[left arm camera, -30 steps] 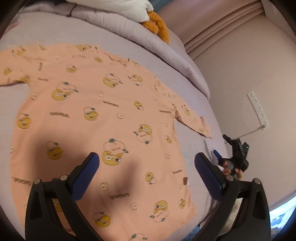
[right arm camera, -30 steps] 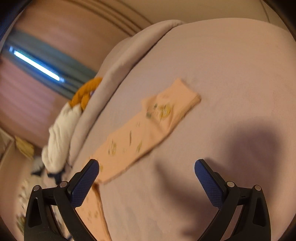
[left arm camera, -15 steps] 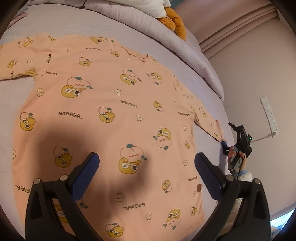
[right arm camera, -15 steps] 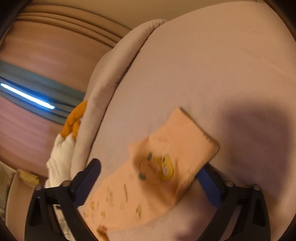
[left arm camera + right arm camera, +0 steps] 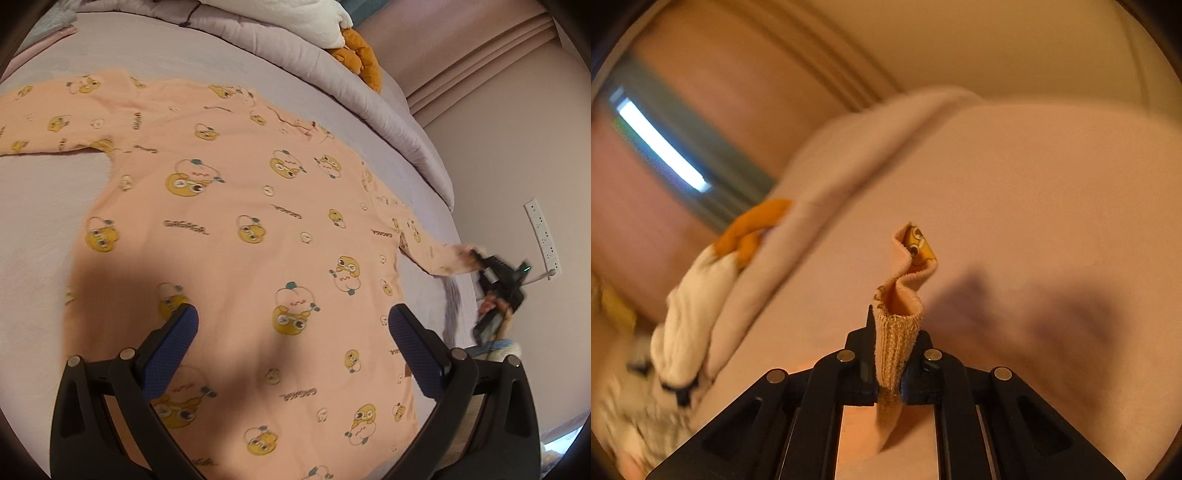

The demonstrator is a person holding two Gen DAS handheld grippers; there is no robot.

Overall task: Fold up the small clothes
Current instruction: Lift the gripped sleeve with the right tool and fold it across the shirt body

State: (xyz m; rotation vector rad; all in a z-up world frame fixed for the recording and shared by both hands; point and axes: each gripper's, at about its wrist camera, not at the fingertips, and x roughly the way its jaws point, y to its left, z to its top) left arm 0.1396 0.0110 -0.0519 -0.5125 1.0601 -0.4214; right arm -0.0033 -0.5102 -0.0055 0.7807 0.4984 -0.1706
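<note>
The shirt point(image 5: 236, 236) runs off the left and near edges; the right gripper point(image 5: 476, 256) on its sleeve cuff point(image 5: 448, 258) is motion-blurred.

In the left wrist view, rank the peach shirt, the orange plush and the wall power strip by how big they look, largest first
1. Peach shirt: it fills most of the picture.
2. Orange plush, only partly showing past the white pillow.
3. Wall power strip: slimmer than the plush, though nearly as long. It sits farthest out at the fisheye's edge, so that ranking is unsure.
</note>
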